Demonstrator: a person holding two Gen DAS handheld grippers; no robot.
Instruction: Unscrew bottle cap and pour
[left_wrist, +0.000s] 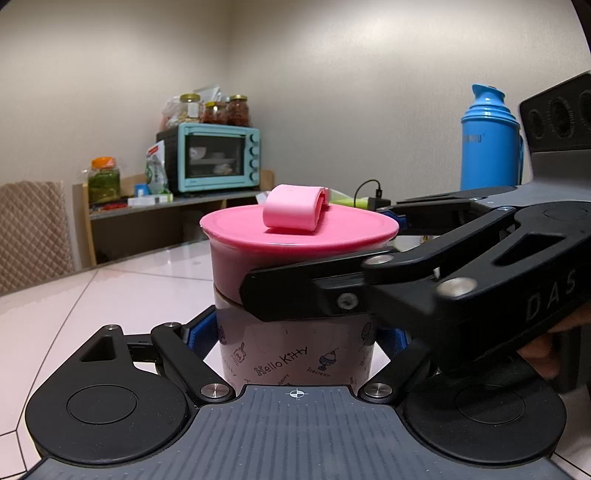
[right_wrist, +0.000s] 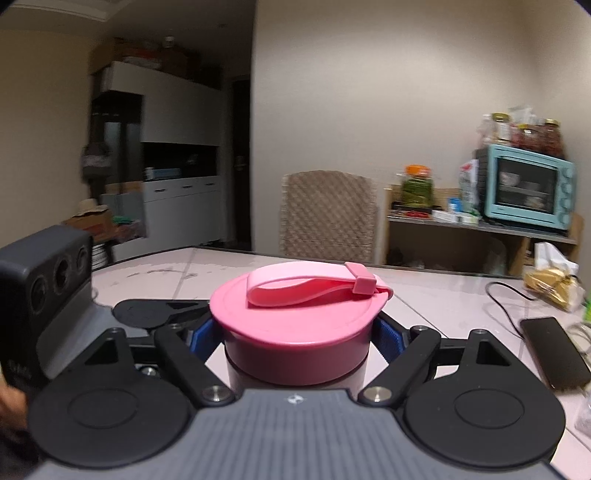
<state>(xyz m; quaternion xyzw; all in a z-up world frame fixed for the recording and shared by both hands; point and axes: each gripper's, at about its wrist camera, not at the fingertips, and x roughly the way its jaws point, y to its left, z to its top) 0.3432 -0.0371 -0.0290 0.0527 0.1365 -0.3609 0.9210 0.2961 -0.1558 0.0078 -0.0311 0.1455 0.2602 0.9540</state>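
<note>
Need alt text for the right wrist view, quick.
Right tongs are shut on the pink cap of a bottle standing on a pale table. The left tongs sit lower left, a dark phone at right.

Cap (left_wrist: 299, 232): hot pink, w/ paler pink strap loop (left_wrist: 295, 206) on top. Bottle body (left_wrist: 295, 350): pale pink-white, dark cartoon doodles & lettering. Both grippers (left_wrist: 295, 332) (right_wrist: 295, 332): black arms, blue pads, grey ribbed base. Table (left_wrist: 92, 302): glossy pinkish-white w/ thin seam lines. Toaster oven (left_wrist: 214, 158): teal. Thermos (left_wrist: 489, 136): bright blue. Chair back (right_wrist: 327, 214): beige, quilted diamond pattern. Phone (right_wrist: 554, 350): black.
</note>
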